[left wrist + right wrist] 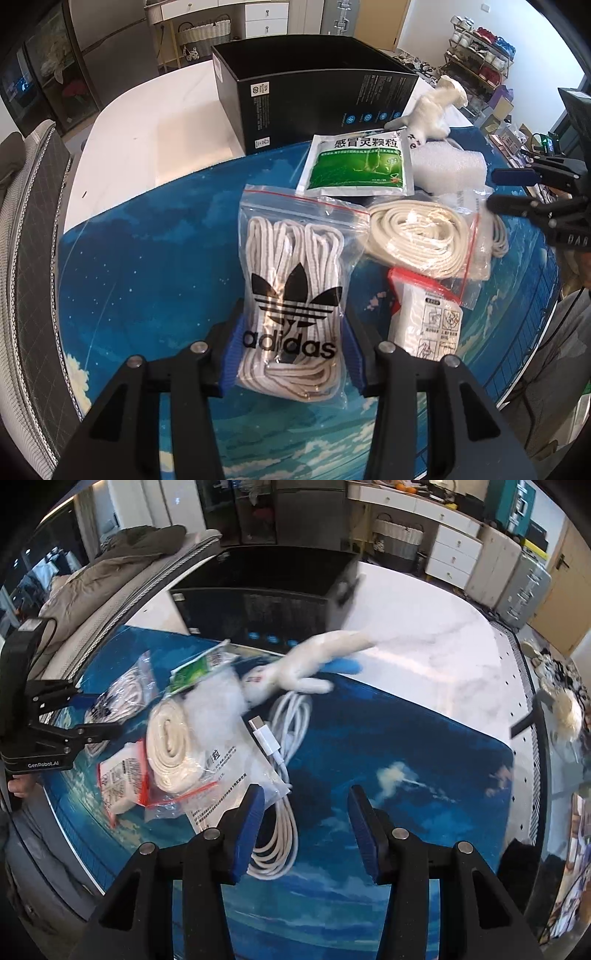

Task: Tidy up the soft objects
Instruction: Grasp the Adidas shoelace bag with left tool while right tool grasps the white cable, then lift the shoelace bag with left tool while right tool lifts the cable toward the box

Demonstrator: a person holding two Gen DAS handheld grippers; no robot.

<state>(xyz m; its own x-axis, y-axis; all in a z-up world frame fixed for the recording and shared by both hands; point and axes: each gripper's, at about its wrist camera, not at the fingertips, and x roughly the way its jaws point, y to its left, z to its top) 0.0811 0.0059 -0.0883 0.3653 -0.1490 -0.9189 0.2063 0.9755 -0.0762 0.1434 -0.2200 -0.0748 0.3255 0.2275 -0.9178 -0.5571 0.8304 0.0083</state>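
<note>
The left gripper (pixel 291 354) has its jaws closed in on the lower end of a bag of laces (pixel 291 291), a clear zip bag printed with a black logo and stuffed with looped off-white laces. The blue pads press both sides of the bag, so it looks pinched, though whether it is lifted off the blue mat (pixel 147 258) I cannot tell.

The likely trouble is the slick plastic: a pinch that catches only the film and not the bundle inside could let the bag slide out on the way to the black box (pixel 314 96), which stands open well beyond the jaws. The upper part of the bag flops free and could drag over the second lace bag (pixel 417 236) just to the right of the jaws, or nudge the green sachet (pixel 358 166) ahead of them.

The right gripper (pixel 306 830) hangs with jaws spread and nothing between them; a coiled white cable (pixel 280 834) touches its left pad. If these jaws drop carelessly they could snag the cable's loops. A white plush toy (pixel 314 664) lies well ahead, blurred, near the box.
</note>
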